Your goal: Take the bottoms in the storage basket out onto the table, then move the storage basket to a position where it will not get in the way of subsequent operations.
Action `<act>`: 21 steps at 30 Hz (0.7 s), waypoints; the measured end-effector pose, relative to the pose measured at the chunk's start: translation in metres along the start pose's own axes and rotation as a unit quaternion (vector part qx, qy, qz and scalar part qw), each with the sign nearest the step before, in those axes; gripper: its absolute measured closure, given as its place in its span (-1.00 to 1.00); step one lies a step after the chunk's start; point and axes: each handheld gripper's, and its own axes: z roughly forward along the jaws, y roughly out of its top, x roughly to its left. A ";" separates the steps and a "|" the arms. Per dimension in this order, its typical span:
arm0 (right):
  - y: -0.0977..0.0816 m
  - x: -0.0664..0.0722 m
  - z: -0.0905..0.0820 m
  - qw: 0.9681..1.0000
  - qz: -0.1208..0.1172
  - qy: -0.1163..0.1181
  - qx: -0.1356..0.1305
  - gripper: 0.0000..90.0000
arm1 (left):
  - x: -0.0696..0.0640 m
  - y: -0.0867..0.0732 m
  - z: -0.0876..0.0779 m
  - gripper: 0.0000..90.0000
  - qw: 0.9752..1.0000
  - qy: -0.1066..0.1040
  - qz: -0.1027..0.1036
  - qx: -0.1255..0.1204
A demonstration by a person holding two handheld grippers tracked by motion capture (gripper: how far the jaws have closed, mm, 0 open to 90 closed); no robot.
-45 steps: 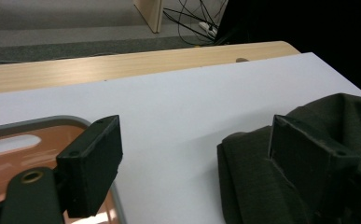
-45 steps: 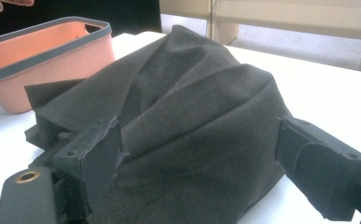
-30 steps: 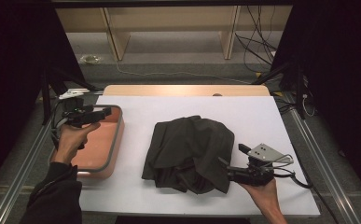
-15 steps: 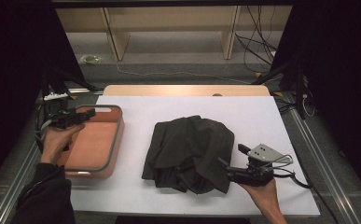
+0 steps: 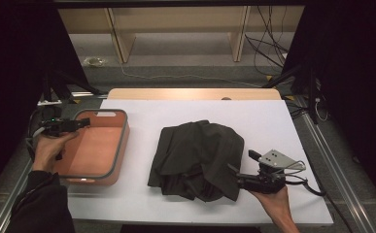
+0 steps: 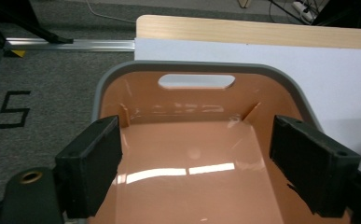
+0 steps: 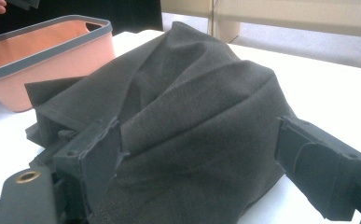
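So there's a dark grey garment (image 5: 197, 160) lying crumpled in a heap around the middle of the white table (image 5: 273, 116), a bit toward the person's right. The right gripper (image 5: 235, 174) sits low at the near right edge of the heap, pointing into it. From the right gripper view its jaws are spread wide with the fabric bulging up between them — the left jaw is touching a fold, the right one stands clear of the cloth, so nothing's actually pinched.

Over on the left end of the table is a salmon-pink plastic tub (image 5: 120, 145) with a grey rim and a handle slot in its far wall. The left gripper (image 5: 84, 122) hovers over the tub's far left corner, held in the left hand (image 5: 49, 148). Its jaws are wide apart too — nothing between them but the tub's shiny bare floor below.
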 end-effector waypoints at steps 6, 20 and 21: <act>0.000 0.000 0.001 1.000 0.003 0.002 -0.002 -0.65 | 0.011 -0.005 0.002 -0.62 1.000 0.020 0.003 0.023; 0.000 0.001 0.001 1.000 -0.002 0.004 -0.001 -0.65 | 0.021 -0.011 0.006 -0.62 0.998 0.043 0.010 0.054; 0.000 0.001 0.001 1.000 -0.002 0.004 -0.001 -0.65 | 0.021 -0.011 0.006 -0.63 0.998 0.043 0.010 0.054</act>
